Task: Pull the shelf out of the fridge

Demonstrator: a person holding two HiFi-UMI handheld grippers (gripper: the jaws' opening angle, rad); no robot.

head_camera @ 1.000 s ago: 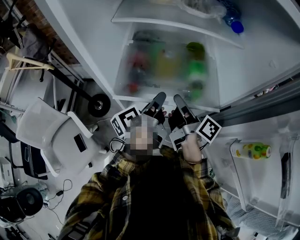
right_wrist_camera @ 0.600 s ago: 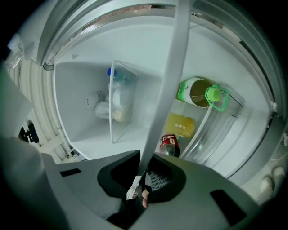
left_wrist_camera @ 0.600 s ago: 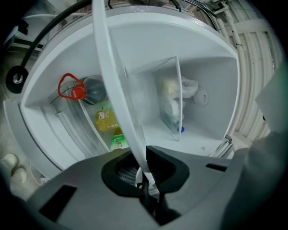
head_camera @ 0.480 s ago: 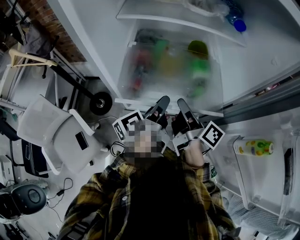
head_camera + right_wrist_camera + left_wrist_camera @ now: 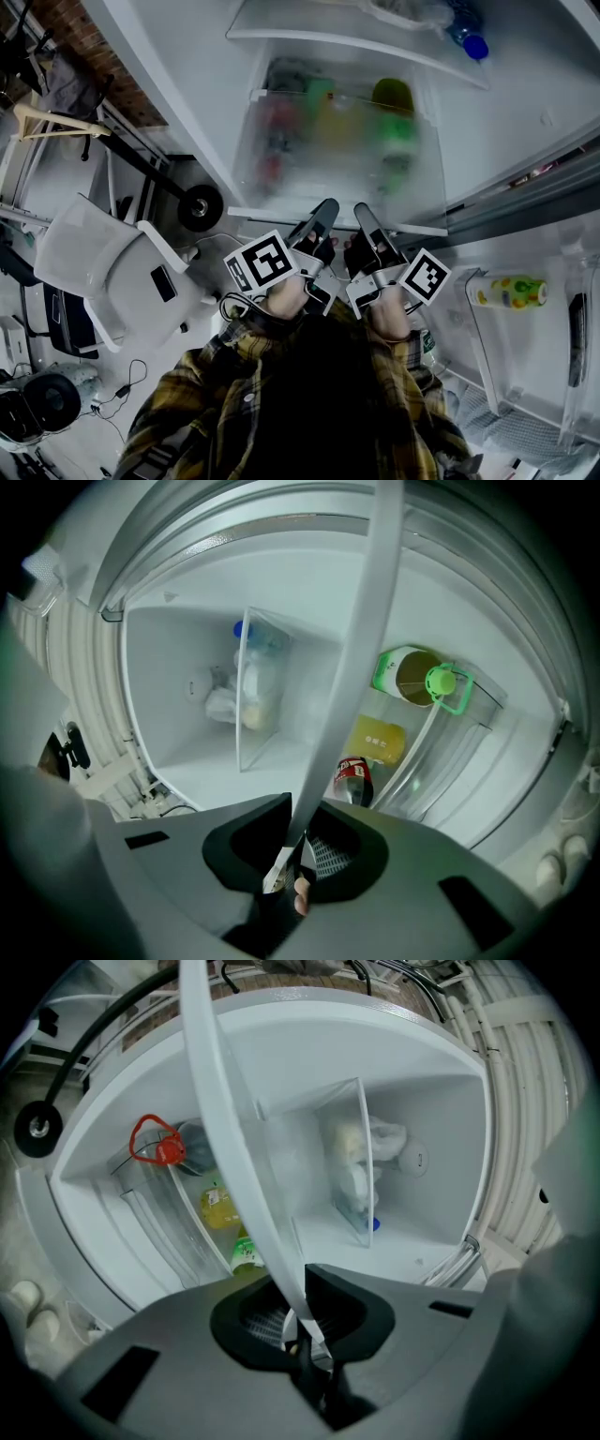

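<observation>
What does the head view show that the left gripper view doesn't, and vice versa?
Head view only: white chair, plaid shirt, yellow bottle in the door. Left gripper view only: red loop handle, and a close look at the left tongs pinching the shelf edge. Both: shelf edge, green bottle, black wheel.

The left gripper (image 5: 305, 1330) pinches the white plastic front rim of the clear glass shelf (image 5: 225, 1110), near a yellow bottle (image 5: 218, 1209).

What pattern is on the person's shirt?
The shirt has a yellow-and-dark plaid check. It shows best in the head view.
</observation>
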